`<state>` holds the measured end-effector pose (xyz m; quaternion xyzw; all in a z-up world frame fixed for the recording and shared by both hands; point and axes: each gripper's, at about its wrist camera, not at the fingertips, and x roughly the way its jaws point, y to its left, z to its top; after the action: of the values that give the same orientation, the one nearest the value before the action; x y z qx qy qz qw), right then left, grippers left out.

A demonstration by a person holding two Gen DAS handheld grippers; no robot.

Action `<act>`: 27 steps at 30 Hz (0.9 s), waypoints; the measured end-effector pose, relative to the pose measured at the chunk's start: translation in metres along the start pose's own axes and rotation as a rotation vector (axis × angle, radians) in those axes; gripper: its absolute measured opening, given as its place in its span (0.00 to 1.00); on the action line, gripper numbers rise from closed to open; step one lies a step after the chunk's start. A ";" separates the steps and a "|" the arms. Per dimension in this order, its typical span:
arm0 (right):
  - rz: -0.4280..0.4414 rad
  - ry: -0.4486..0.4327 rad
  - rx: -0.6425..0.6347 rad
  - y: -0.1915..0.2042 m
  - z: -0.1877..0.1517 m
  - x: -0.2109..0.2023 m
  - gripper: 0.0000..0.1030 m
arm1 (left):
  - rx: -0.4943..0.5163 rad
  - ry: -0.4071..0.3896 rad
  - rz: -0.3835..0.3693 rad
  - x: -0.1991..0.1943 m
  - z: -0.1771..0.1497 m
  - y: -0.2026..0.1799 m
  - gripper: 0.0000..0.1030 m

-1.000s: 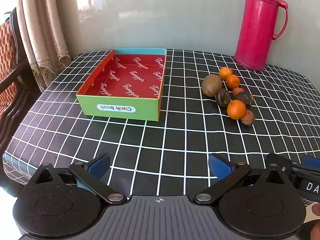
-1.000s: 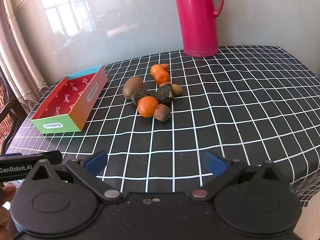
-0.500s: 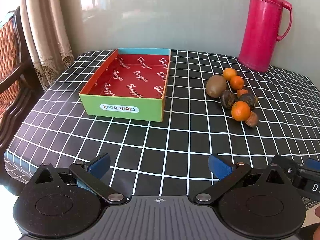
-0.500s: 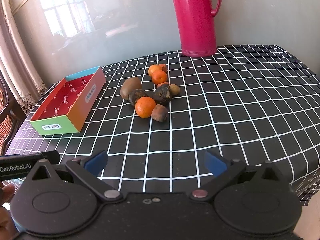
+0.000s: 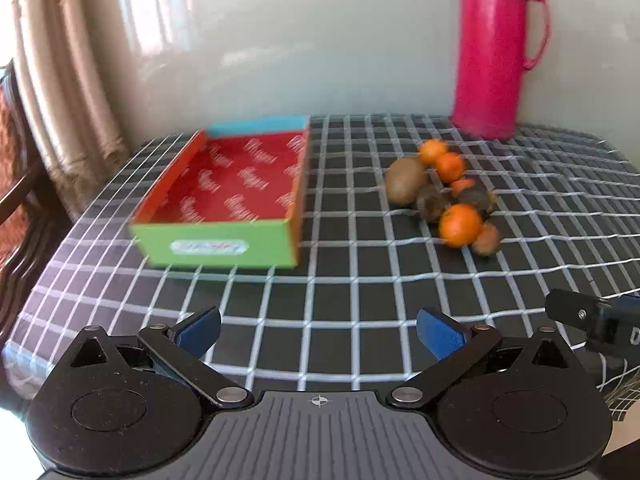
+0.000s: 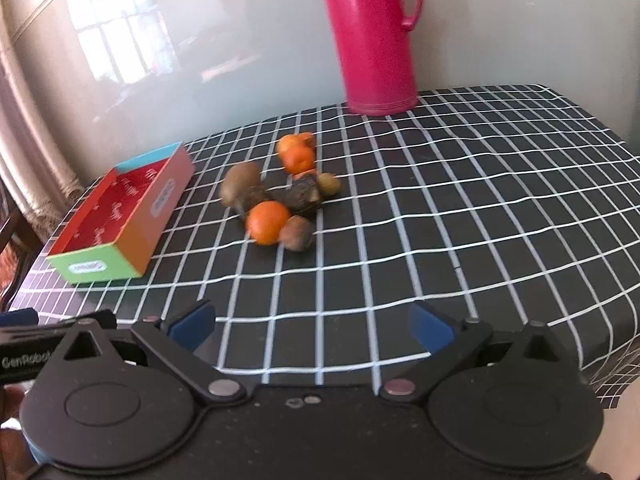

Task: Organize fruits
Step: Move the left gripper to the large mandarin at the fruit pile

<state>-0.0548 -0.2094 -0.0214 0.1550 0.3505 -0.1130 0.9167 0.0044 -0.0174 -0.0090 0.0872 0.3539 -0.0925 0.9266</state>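
Observation:
A heap of fruit lies on the black checked tablecloth: a near orange point(image 5: 460, 225) point(image 6: 267, 222), a brown kiwi point(image 5: 406, 180) point(image 6: 240, 184), two more oranges point(image 5: 450, 166) point(image 6: 297, 158) and several dark, wrinkled fruits point(image 6: 304, 198). An empty box point(image 5: 224, 200) point(image 6: 120, 224) with a red inside and green front stands to their left. My left gripper point(image 5: 318, 330) is open and empty near the table's front edge. My right gripper point(image 6: 312, 326) is open and empty, well short of the fruit.
A tall pink thermos point(image 5: 494, 48) point(image 6: 374, 36) stands at the back by the wall. A curtain point(image 5: 60, 80) and a wooden chair point(image 5: 12, 184) are off the table's left side. The right gripper's body point(image 5: 596, 320) shows at the left view's right edge.
Both views have tilted up and shifted, now blurred by motion. The fruit and the box have not moved on the table. Both grippers stay open.

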 end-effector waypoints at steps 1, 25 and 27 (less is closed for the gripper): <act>-0.008 -0.005 0.008 -0.004 0.001 0.001 1.00 | 0.006 -0.030 -0.016 0.000 -0.001 -0.003 1.00; -0.078 -0.208 0.177 -0.082 0.015 0.036 1.00 | 0.225 -0.145 -0.152 0.059 0.038 -0.102 0.90; -0.075 -0.206 0.200 -0.086 0.015 0.039 1.00 | 0.191 -0.107 -0.206 0.065 0.041 -0.103 0.46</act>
<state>-0.0443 -0.2982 -0.0555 0.2197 0.2469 -0.1969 0.9230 0.0547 -0.1331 -0.0323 0.1333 0.3007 -0.2249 0.9172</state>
